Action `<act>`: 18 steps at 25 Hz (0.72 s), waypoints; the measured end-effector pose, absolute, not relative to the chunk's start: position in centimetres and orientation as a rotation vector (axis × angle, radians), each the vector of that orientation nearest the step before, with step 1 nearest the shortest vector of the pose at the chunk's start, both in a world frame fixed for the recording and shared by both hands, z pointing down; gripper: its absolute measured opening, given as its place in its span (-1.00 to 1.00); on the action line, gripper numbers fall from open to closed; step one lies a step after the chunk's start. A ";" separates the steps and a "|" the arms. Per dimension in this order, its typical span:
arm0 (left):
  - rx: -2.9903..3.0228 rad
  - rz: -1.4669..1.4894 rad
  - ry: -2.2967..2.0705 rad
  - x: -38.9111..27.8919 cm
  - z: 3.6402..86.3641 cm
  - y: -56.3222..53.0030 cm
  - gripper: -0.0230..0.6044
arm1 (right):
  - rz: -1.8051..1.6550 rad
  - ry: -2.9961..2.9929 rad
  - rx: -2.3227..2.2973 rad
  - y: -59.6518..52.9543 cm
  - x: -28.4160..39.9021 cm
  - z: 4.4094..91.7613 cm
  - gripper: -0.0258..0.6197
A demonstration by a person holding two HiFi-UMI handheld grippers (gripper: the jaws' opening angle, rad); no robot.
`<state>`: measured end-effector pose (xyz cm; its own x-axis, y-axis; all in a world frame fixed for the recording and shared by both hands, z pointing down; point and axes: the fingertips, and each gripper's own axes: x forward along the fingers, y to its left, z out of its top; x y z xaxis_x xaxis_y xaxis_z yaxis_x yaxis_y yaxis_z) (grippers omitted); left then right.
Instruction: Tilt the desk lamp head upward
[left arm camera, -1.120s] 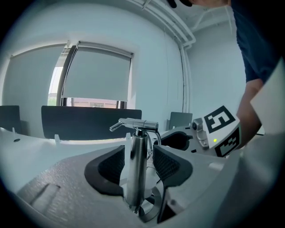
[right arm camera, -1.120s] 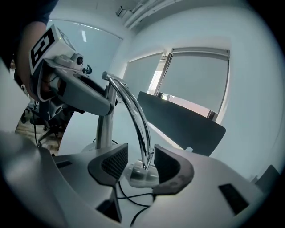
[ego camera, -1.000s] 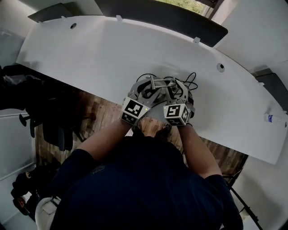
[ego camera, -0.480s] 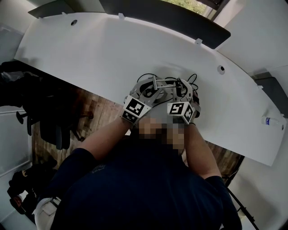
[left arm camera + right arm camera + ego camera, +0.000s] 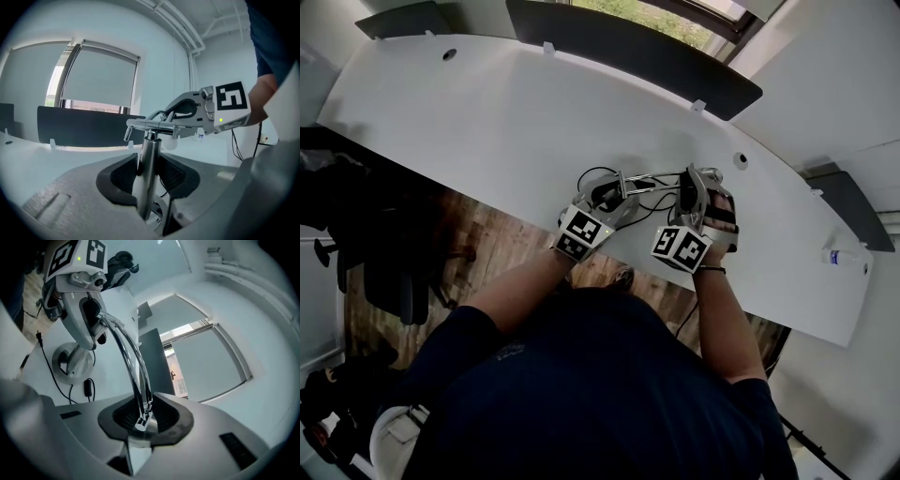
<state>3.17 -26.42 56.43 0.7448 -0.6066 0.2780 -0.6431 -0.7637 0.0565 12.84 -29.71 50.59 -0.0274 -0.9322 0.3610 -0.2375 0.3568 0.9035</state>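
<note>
A dark chair (image 5: pixel 394 277) stands at the left on a wooden floor (image 5: pixel 492 239), on the near side of a long, curved white worktop (image 5: pixel 487 112). A dark panel (image 5: pixel 628 52) runs along the worktop's far edge, with a window (image 5: pixel 675 14) behind it. The person leans over the near edge with both forearms reaching to the middle of the worktop, where the desk lamp (image 5: pixel 649 180) stands.

The left claw (image 5: pixel 146 171) is drawn in narrow and holds the lamp's upright chrome post (image 5: pixel 147 150). Its dark pads press the post from both sides. The grip sits low on the post, just above the round base (image 5: pixel 70 363), which rests on the worktop. A short crossbar (image 5: pixel 150 124) tops the post. A black cable (image 5: pixel 54 374) with an inline switch (image 5: pixel 87 387) lies on the worktop beside the base.

To the right, the right claw (image 5: pixel 140 416) is clamped on the lamp's upper part. Two thin chrome rods (image 5: pixel 131 362) curve from the post across to this claw, and their end fitting sits pinched between its pads. In the head view the two claws are near each other, with the lamp spanning the gap between them. Each claw carries a cube with square markers on the person's side.

Near the worktop's right end lies a small bottle (image 5: pixel 832 256), well apart from the lamp.
</note>
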 end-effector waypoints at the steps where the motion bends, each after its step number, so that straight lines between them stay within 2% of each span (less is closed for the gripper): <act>1: 2.792 0.366 -1.005 3.1 56.4 -26.4 -0.50 | -0.828 -1.489 1.085 -29.6 12.7 49.9 -0.68; 18: 2.780 0.406 -1.024 3.8 57.3 -26.1 -0.51 | -1.188 -1.199 0.865 -27.3 7.5 41.9 -0.63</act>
